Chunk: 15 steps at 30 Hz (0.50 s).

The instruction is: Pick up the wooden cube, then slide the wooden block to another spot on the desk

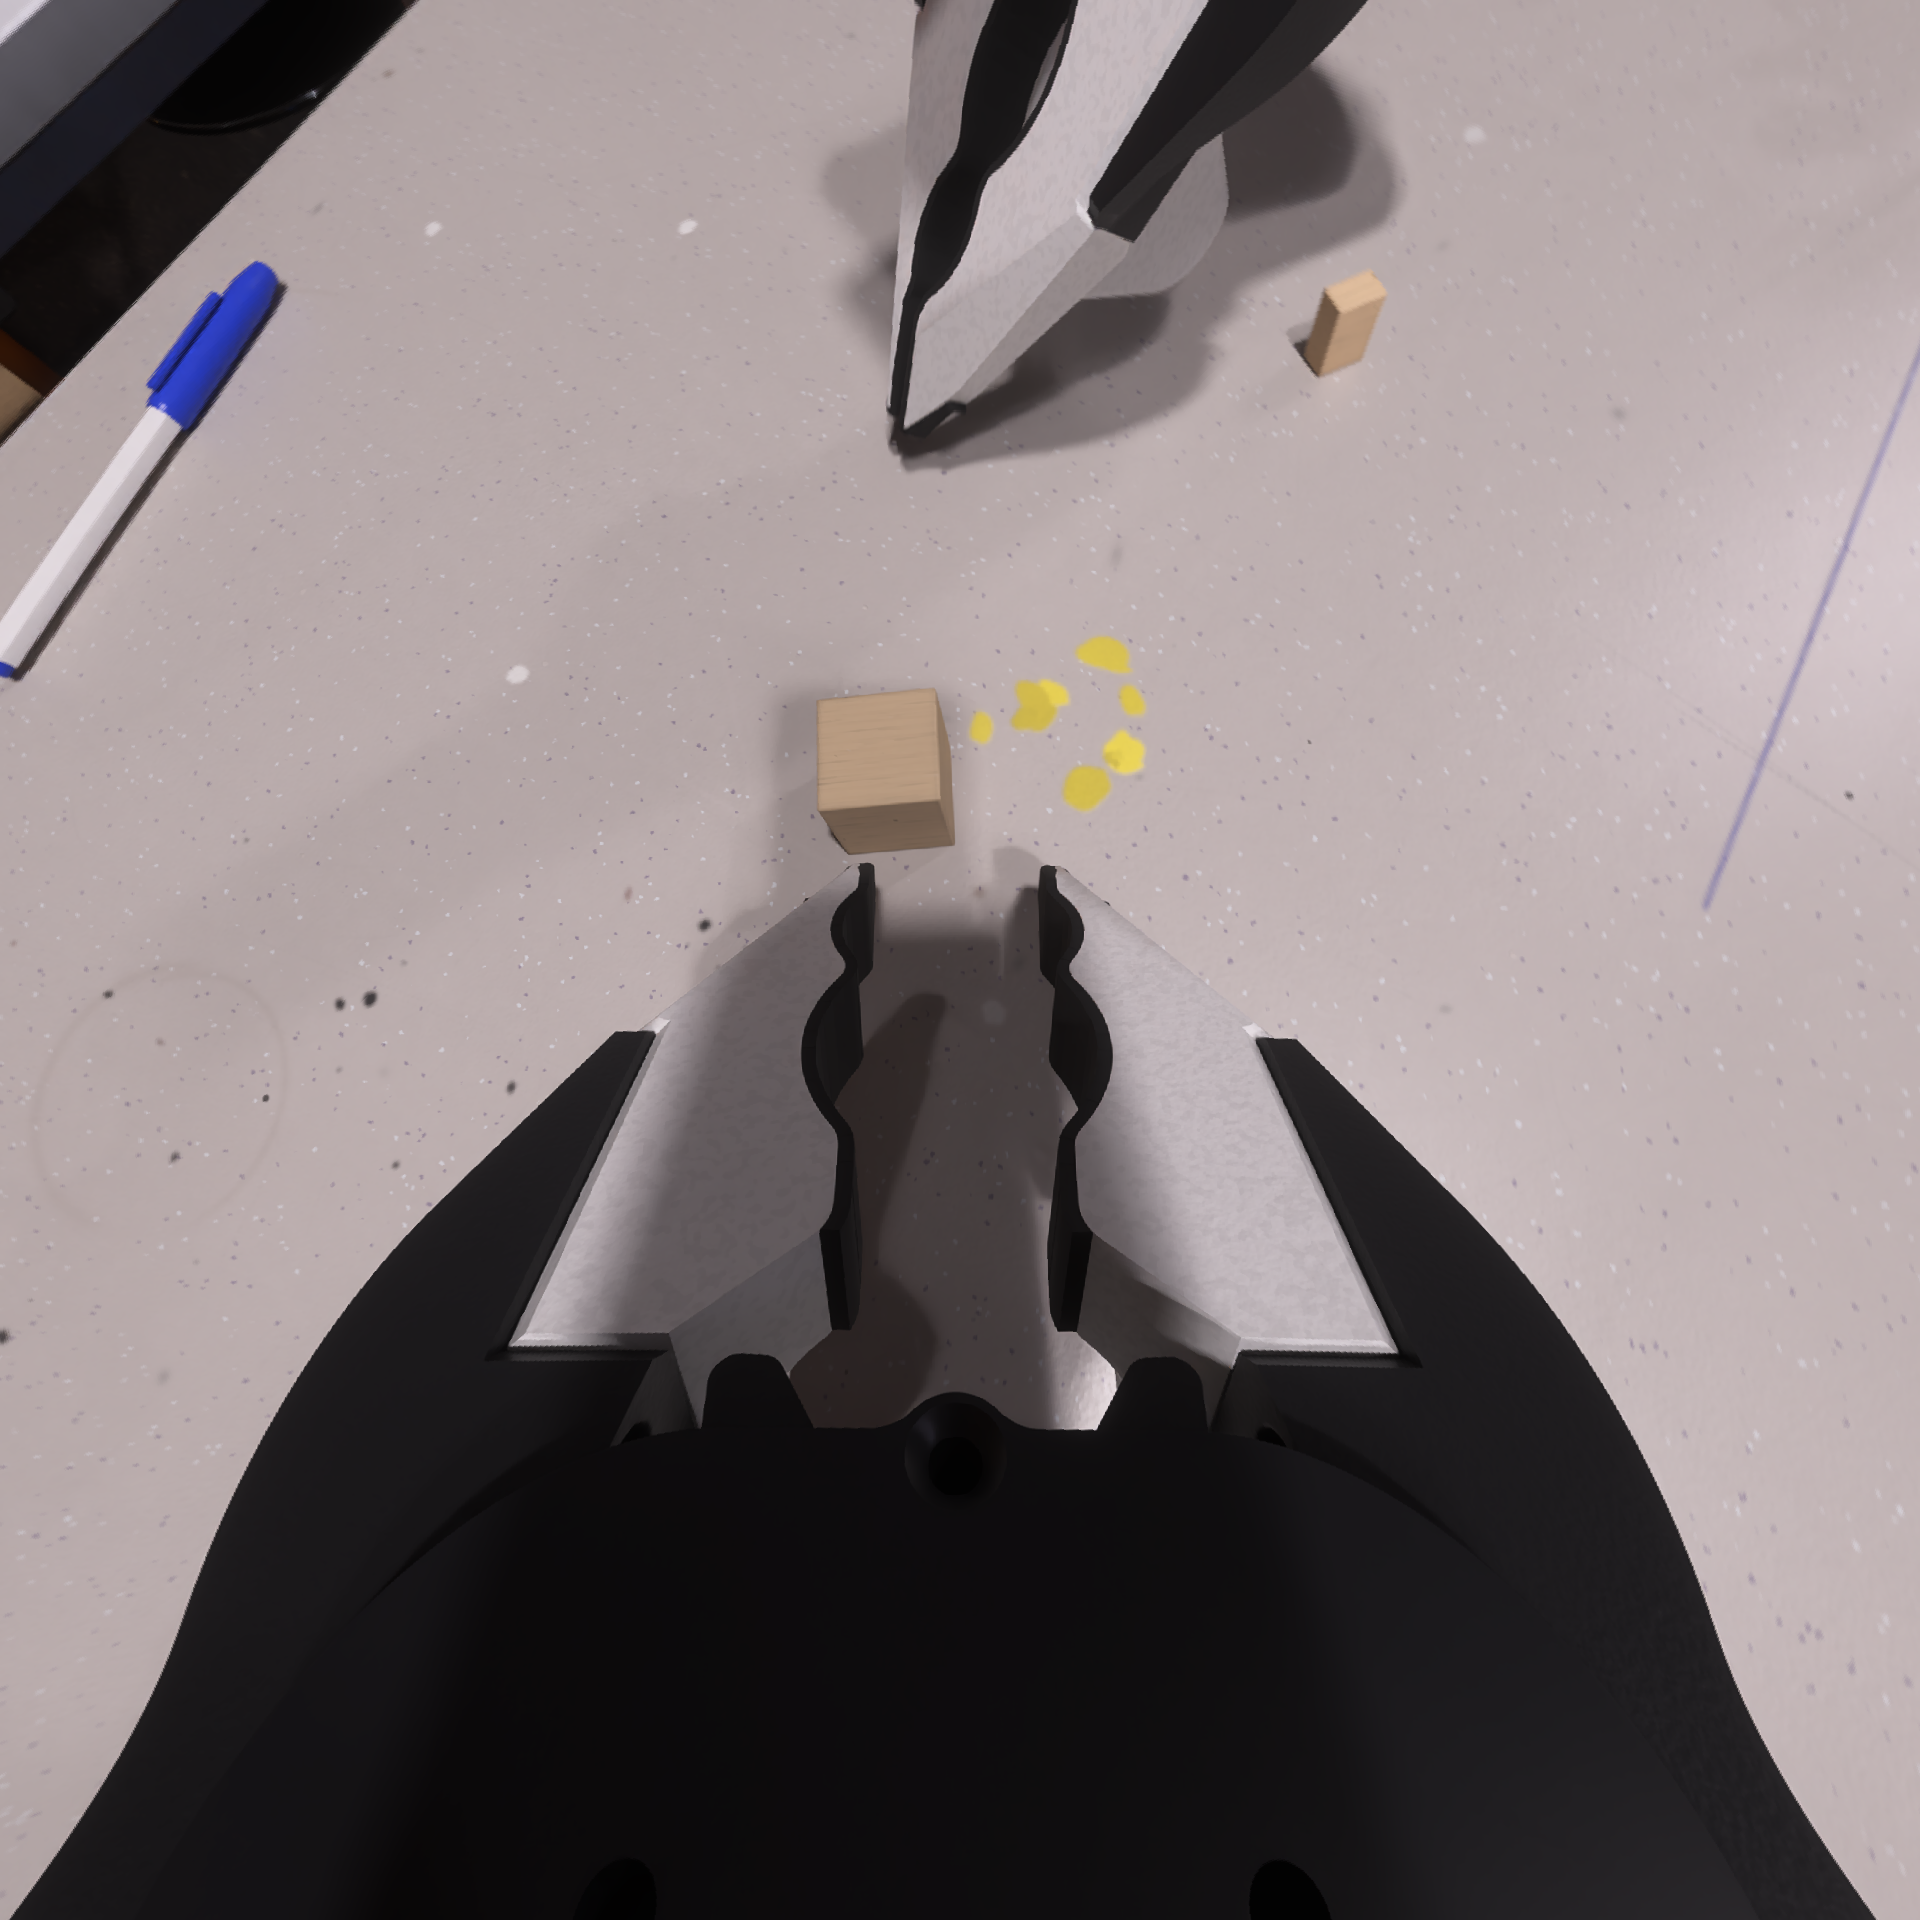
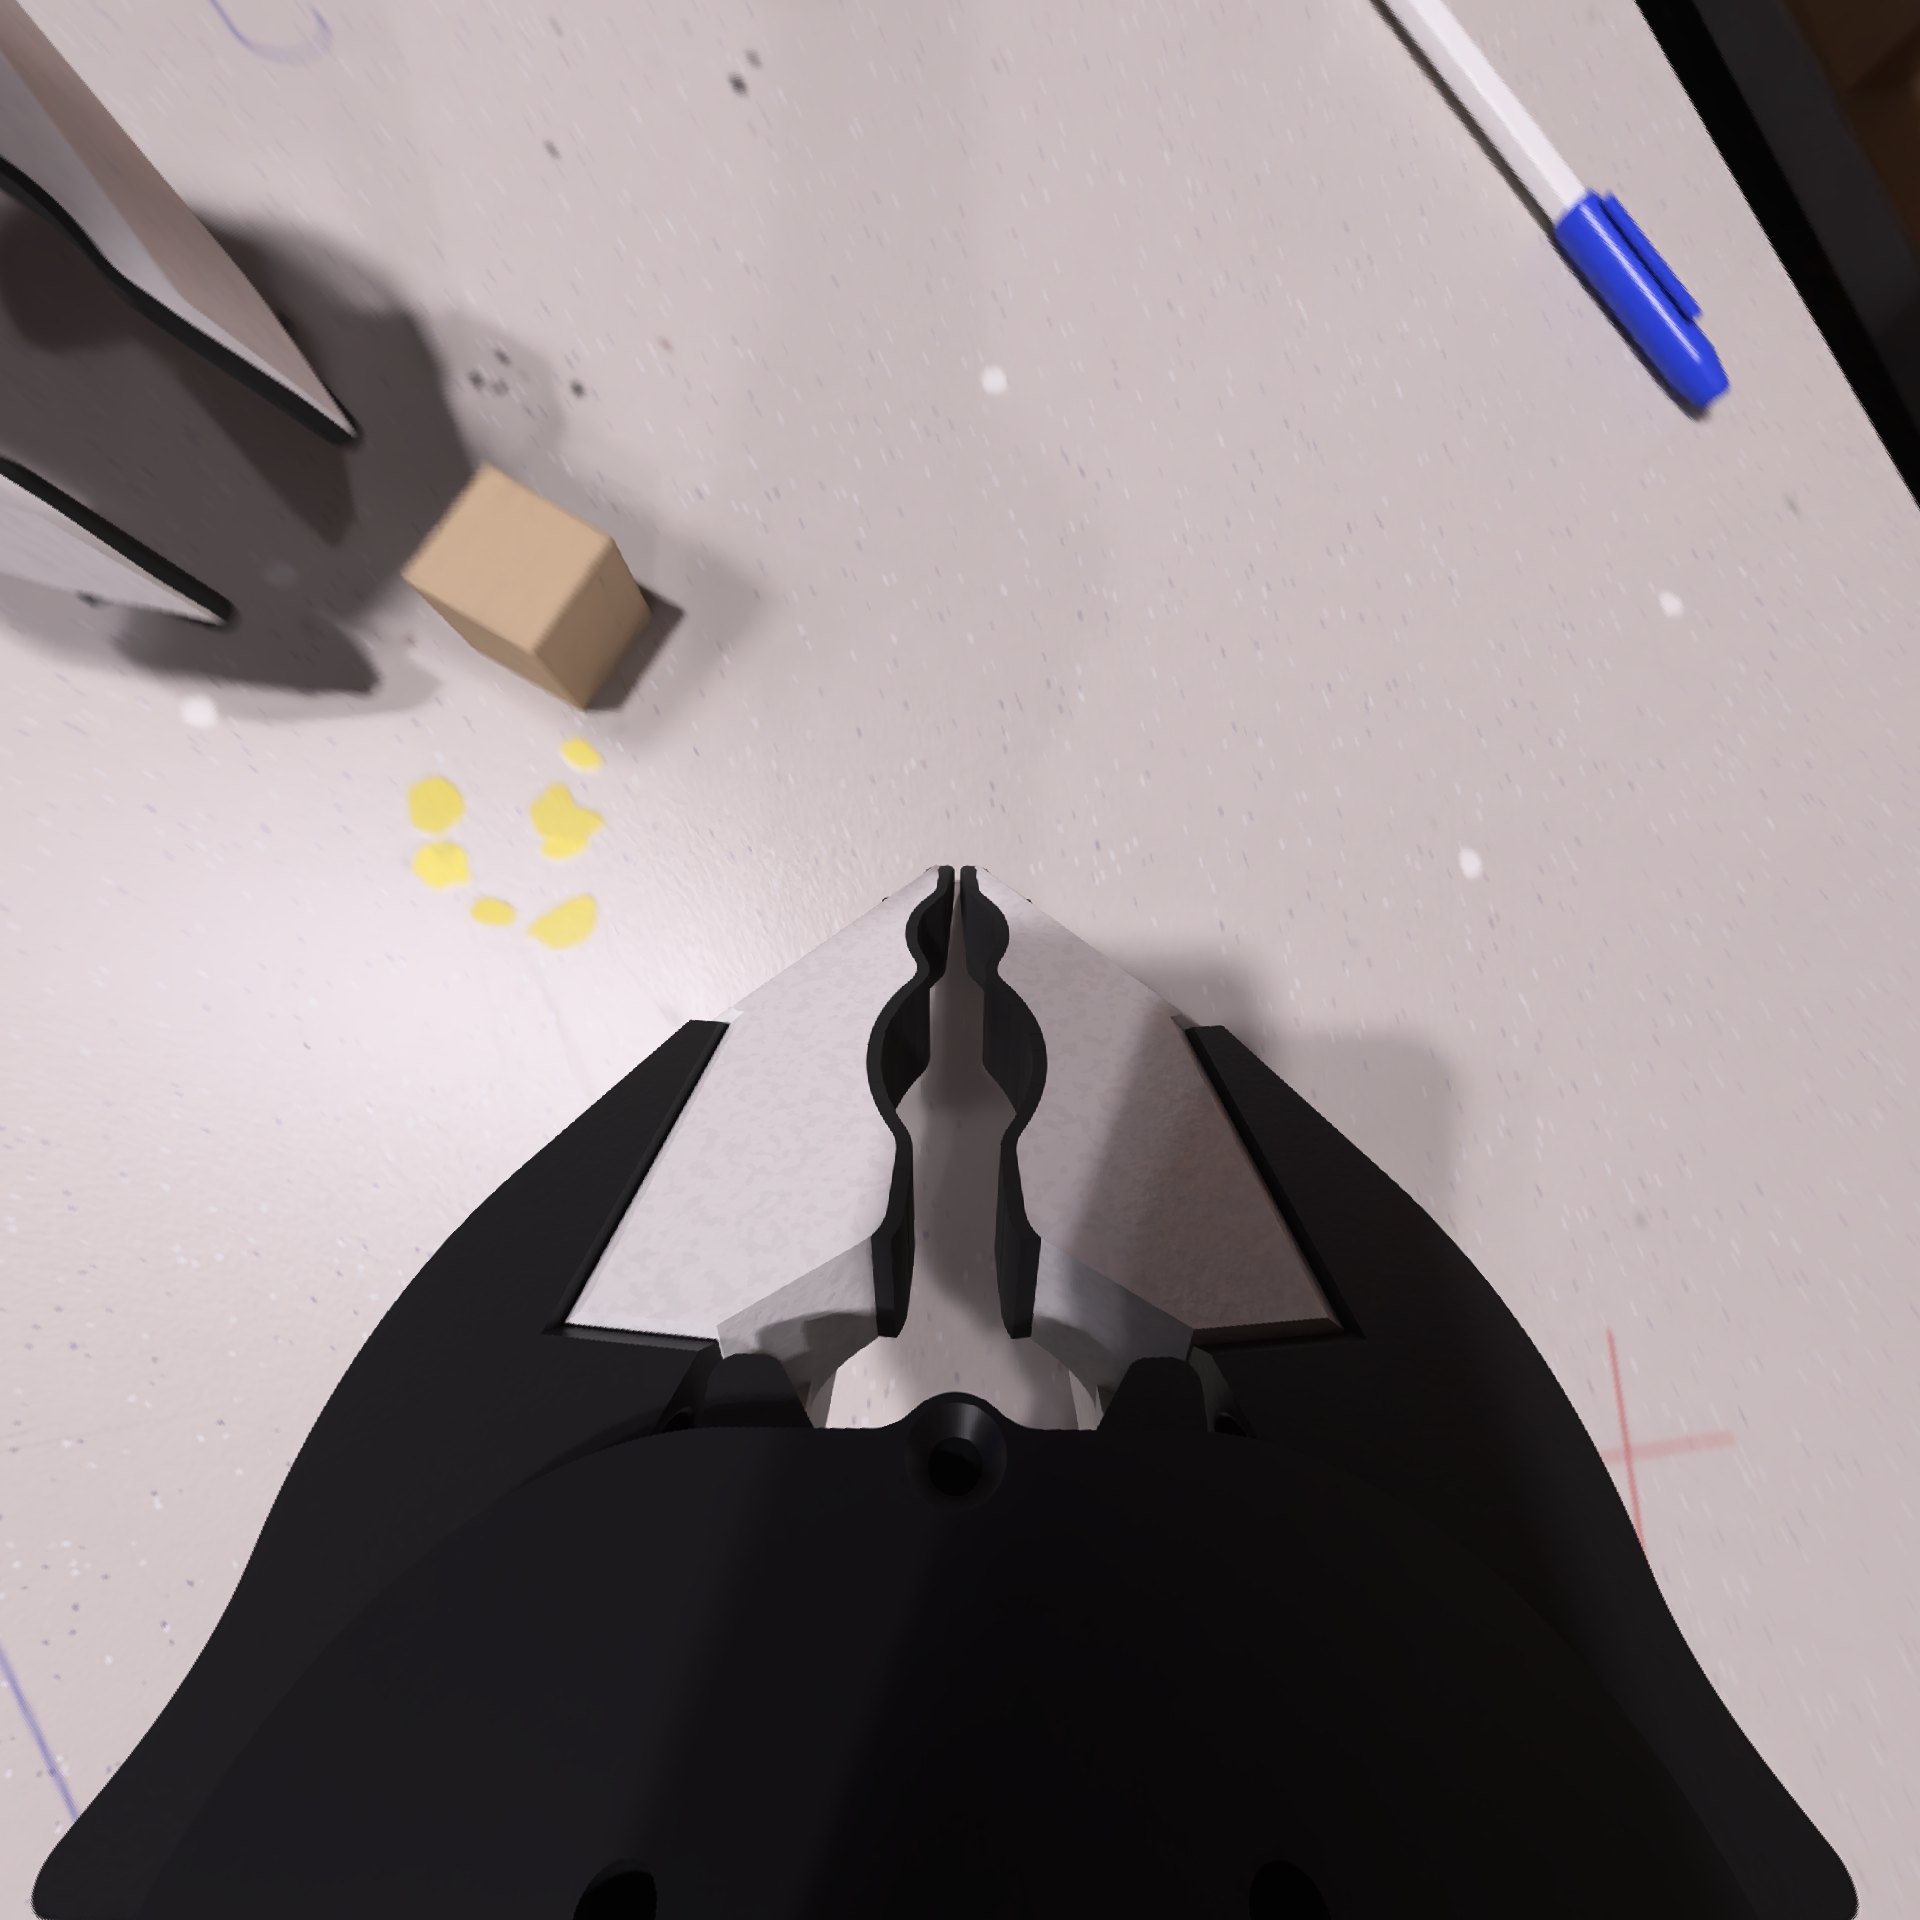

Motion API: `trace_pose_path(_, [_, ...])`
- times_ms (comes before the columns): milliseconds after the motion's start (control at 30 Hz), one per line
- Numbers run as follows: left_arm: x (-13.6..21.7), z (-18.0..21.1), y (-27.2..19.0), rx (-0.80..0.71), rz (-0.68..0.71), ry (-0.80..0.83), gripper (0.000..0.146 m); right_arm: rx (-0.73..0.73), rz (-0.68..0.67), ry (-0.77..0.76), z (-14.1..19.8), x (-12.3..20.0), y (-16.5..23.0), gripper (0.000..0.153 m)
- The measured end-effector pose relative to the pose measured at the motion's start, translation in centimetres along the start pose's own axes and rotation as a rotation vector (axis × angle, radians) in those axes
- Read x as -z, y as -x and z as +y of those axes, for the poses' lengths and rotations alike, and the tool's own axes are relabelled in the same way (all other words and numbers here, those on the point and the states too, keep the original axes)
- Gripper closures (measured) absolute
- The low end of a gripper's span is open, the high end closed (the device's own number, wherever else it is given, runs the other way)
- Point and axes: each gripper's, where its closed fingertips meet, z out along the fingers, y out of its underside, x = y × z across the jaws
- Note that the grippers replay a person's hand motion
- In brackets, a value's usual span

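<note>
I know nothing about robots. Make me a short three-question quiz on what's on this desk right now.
1. True or false: the left gripper already holds the wooden cube.
2. Which gripper is shut: A) left, B) right gripper?
3. Fill in: beside the cube lie small ____ paint spots.

Key: 1. False; it is open, just short of the cube. 2. B. 3. Yellow.

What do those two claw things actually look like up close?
Both look alike. The left gripper and right gripper each have a broad matte black body, rounded like a shield, with a small round hole near the finger roots. Two flat, pale grey wedge-shaped fingers taper forward, each lined inside with a wavy black pad. No cables or markings show.
</note>
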Motion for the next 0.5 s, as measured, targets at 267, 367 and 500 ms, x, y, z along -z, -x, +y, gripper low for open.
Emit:
trace_pose_path(267, [-1.5,0.2,1.0,0.063,-0.082,-0.062,0.106,-0.104,-0.091,-0.129,-0.4,1.1,0.4,0.140])
trace_pose_path(367, [-1.9,0.2,0.8,0.034,-0.066,-0.043,0.106,-0.154,-0.105,-0.134,0.4,1.4,0.6,0.130])
trace_pose_path(500, [-2.5,0.4,0.8,0.021,-0.055,-0.009,0.109,-0.150,-0.076,-0.217,0.1,3.6,1.5,0.128])
